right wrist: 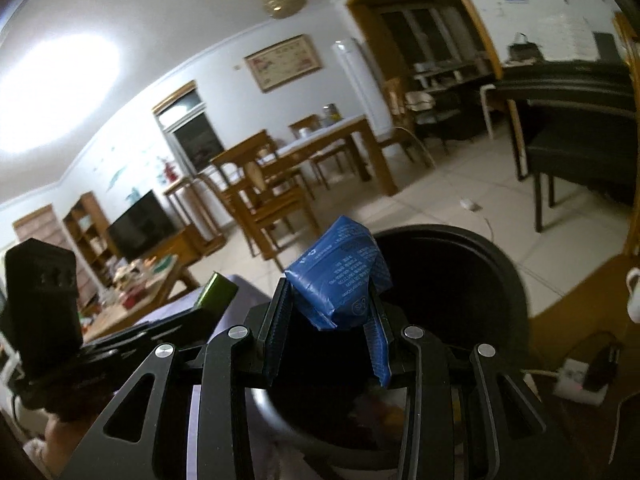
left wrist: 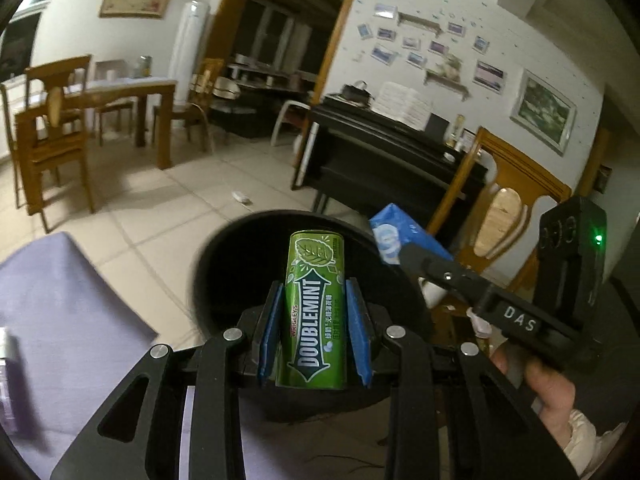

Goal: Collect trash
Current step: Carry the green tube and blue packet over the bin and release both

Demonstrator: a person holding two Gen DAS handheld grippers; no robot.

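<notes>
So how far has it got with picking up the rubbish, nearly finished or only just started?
Midway, by the look of it. Picking up is done for two items: the left gripper is clamped on a green gum box, the right gripper on a crumpled blue packet. Both hang over the open black bin, so dropping them in remains. A small white scrap lies on the floor beyond.

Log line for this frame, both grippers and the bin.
left gripper: shut on green gum container | right gripper: shut on blue packet | black bin: below both | release: not yet
</notes>
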